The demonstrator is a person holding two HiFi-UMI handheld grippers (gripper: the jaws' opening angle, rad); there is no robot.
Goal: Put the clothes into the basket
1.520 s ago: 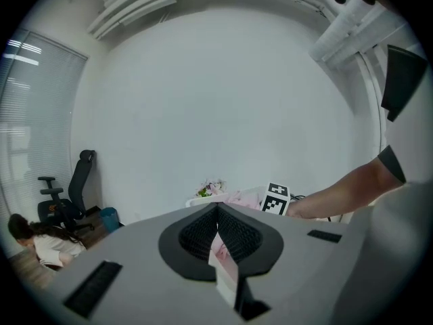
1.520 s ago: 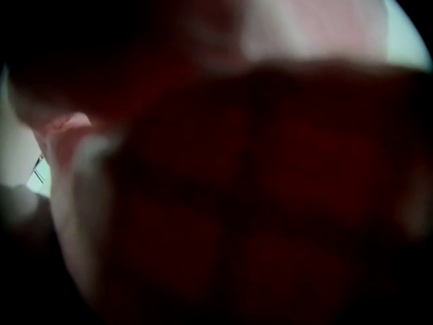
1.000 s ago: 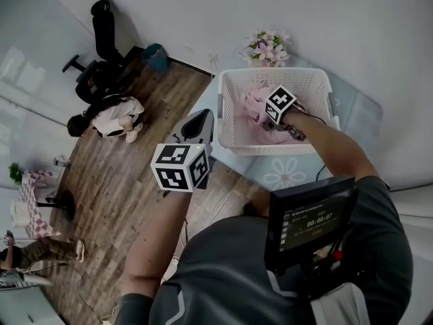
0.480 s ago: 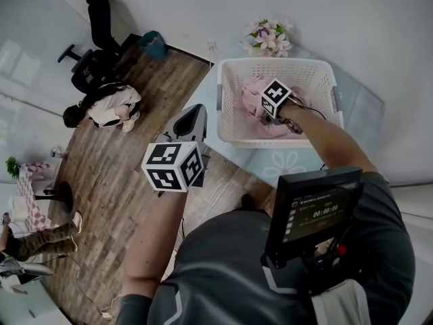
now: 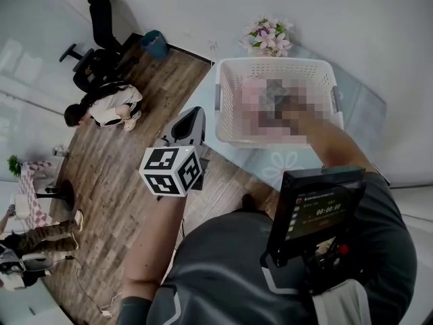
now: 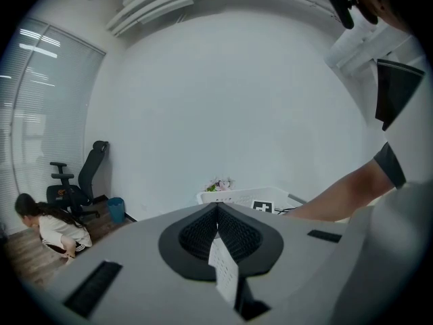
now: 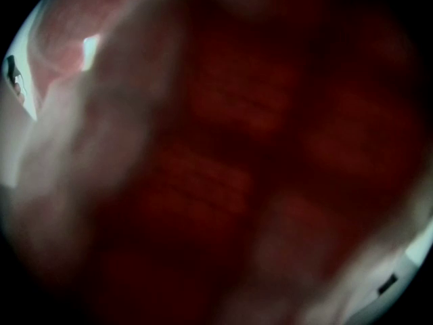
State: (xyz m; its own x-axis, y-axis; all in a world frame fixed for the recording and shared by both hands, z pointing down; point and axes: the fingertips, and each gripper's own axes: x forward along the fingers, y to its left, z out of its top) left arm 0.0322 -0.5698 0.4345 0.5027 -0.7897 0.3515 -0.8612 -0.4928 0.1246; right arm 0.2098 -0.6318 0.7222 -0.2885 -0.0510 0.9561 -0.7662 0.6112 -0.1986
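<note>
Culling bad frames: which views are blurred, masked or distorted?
Right gripper view: dark red, out-of-focus cloth fills the lens. Head view: mosaic patch hides the inside of the basket. Left gripper view: sharp, strong fisheye, black corners.

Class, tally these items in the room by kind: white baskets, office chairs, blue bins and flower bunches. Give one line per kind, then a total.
white basket: 1
office chair: 1
blue bin: 1
flower bunch: 1
Total: 4
</note>
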